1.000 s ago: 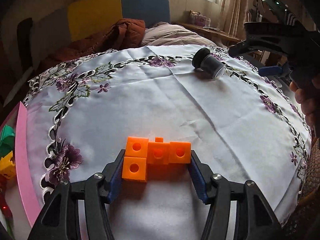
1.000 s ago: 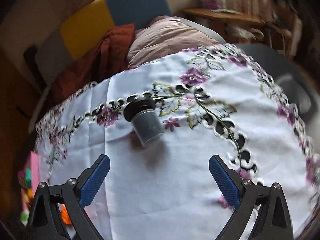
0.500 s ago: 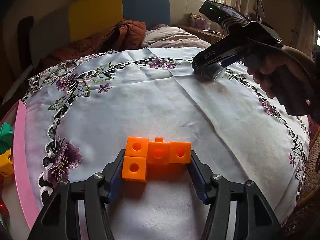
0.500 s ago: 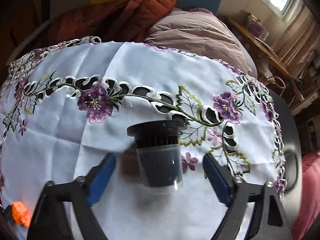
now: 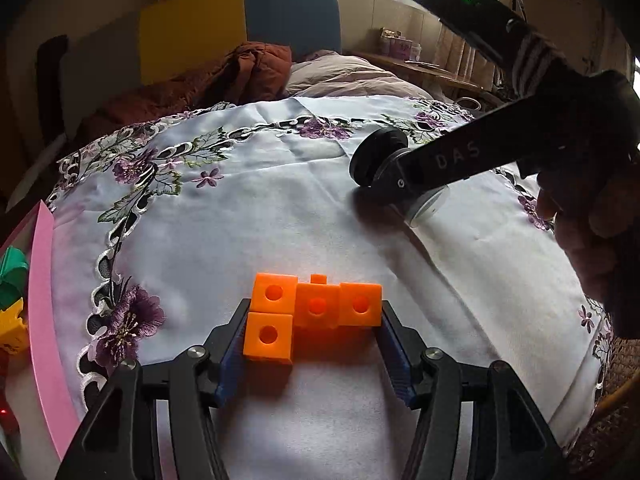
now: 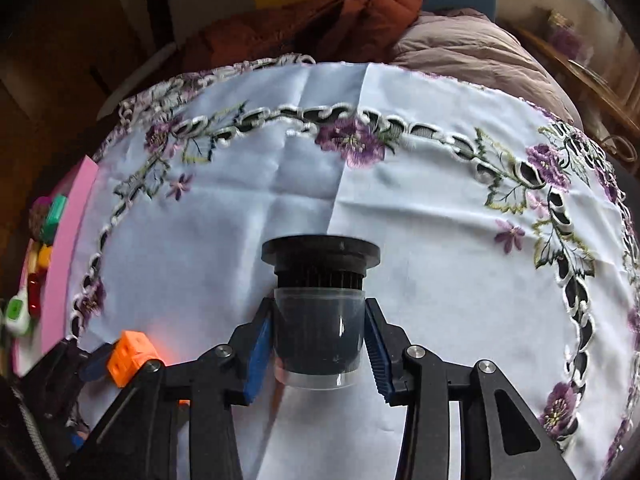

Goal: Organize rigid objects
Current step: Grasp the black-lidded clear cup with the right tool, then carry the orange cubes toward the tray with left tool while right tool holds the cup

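Left gripper [image 5: 312,344] grasps the orange block cluster [image 5: 316,312] — both blue pads lie flush on its outer faces, and the cluster sits on the white embroidered tablecloth [image 5: 280,220] close to the near edge. To its left, the pink tray [image 5: 44,300] runs along the cloth's left edge, holding small coloured pieces that are too cropped to identify.

Beyond the cluster lies a broad stretch of bare cloth. On its far right, the right gripper [image 6: 319,344] straddles the dark capped jar [image 6: 320,320], which lies on its side with the black cap [image 6: 320,254] pointing away. The jaws are closing; the blue pads sit at the jar's clear walls, apparently touching. A hand [image 5: 592,216] carries that gripper from the right.

The floral border rings the cloth; bedding [image 6: 460,52] lies past its far edge.
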Demonstrator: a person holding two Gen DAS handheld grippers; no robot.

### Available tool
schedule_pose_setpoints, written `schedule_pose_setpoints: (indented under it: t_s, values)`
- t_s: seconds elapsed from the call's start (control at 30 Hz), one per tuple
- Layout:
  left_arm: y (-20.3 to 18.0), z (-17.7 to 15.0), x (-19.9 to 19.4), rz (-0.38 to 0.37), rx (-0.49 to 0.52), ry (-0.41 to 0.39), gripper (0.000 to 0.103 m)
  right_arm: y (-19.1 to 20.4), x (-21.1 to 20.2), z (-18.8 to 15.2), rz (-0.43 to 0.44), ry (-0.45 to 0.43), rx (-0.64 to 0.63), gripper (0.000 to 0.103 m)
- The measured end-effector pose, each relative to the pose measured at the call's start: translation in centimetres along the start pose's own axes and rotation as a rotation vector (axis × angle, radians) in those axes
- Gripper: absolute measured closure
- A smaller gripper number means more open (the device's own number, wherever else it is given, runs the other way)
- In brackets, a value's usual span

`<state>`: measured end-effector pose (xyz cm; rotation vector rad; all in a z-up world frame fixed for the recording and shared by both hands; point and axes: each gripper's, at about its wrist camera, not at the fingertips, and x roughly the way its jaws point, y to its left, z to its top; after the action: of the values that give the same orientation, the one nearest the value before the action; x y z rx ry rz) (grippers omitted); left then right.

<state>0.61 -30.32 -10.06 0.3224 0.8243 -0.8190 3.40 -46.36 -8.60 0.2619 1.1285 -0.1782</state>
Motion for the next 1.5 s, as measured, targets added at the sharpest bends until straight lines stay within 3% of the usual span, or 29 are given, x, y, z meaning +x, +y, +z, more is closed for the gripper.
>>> schedule_pose_setpoints:
  t_s: [0.3,0.73,1.07,1.37,1.43,1.5]
  values:
    - [0.0,0.0,0.0,0.004,-0.001,-0.005,0.043,-0.1,1.2,0.2,-0.057,-0.001,-0.004,0.06]
    - [0.0,-0.2,-1.4,0.011,-0.04,0.017,0.043,-0.9,1.3,0.5,-0.048,-0.016,0.006,0.06]
    - [1.1,1.5,-7.4,0.044,-0.074,-0.094,0.043,-0.8,1.4,0.5,-0.058,-0.022,-0.007,0.058]
    - [2.9,1.2,-10.5,0.072,-0.124,-0.128,0.043,-1.2,1.4,0.5,-0.085,-0.021,0.004,0.042]
    - [3.3,0.9,-10.9,0.08,-0.13,-0.13,0.043,-1.2,1.5,0.5,-0.105,-0.018,0.002,0.031]
    - [3.7,0.7,-11.3,0.084,-0.14,-0.132,0.043,-1.4,1.5,0.5,-0.123,-0.016,0.01,0.028]
